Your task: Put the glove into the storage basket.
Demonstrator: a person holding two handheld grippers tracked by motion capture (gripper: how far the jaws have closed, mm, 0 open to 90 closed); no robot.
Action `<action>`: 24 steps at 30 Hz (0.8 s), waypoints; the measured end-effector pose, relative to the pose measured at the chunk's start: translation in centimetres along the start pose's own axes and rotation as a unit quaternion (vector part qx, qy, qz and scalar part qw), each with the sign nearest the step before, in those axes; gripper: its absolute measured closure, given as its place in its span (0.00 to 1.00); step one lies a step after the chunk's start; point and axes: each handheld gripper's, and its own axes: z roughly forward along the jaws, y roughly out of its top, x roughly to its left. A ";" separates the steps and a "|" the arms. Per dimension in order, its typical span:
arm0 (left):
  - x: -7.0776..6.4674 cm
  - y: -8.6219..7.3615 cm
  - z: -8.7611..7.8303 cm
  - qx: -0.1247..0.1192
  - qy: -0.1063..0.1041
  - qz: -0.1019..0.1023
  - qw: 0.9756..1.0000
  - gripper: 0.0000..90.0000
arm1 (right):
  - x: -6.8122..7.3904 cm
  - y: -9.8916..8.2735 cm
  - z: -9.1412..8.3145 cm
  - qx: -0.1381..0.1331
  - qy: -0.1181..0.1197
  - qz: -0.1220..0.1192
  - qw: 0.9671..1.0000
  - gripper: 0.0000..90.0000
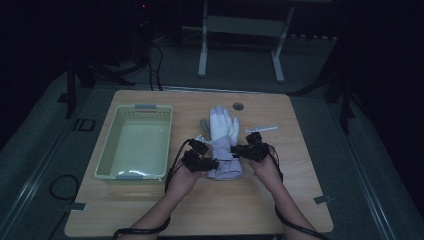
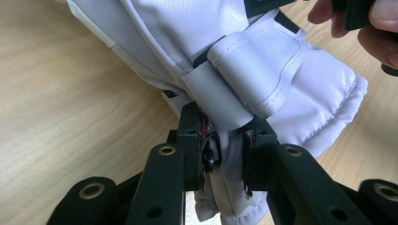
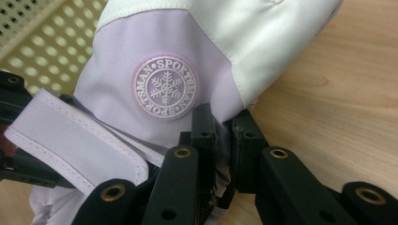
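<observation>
my right gripper (image 3: 219, 129): jaws pinched on lilac glove (image 3: 155, 56) cuff edge | snowflake badge (image 3: 164, 86) just above jaws | strap flap (image 3: 70, 136) left | basket (image 3: 33, 42) behind | wood table (image 3: 328, 93)

Green basket (image 1: 136, 142) (left), wooden table (image 1: 210, 205)

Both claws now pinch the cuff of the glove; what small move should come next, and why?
Probably lift the glove a little and carry it left toward the basket. The left claw and the right claw are both shut on its cuff edges, and the basket stands beside it with room inside.
</observation>
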 end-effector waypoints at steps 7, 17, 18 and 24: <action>-0.5 1.3 -1.7 -0.001 0.006 0.020 1.000 0.82 | 0.8 1.3 -1.5 -0.015 -0.001 -0.005 1.000 0.91; -0.1 2.7 -4.9 -0.005 0.011 0.038 0.999 0.82 | 2.6 3.6 -2.7 -0.035 -0.002 -0.018 0.999 0.91; -0.1 2.8 -5.1 -0.005 0.012 0.038 0.999 0.82 | 2.8 3.9 -2.8 -0.037 -0.003 -0.021 0.999 0.91; 0.5 3.3 -7.0 0.000 0.023 0.049 0.999 0.82 | 4.1 5.3 -2.8 -0.044 0.002 -0.026 0.999 0.91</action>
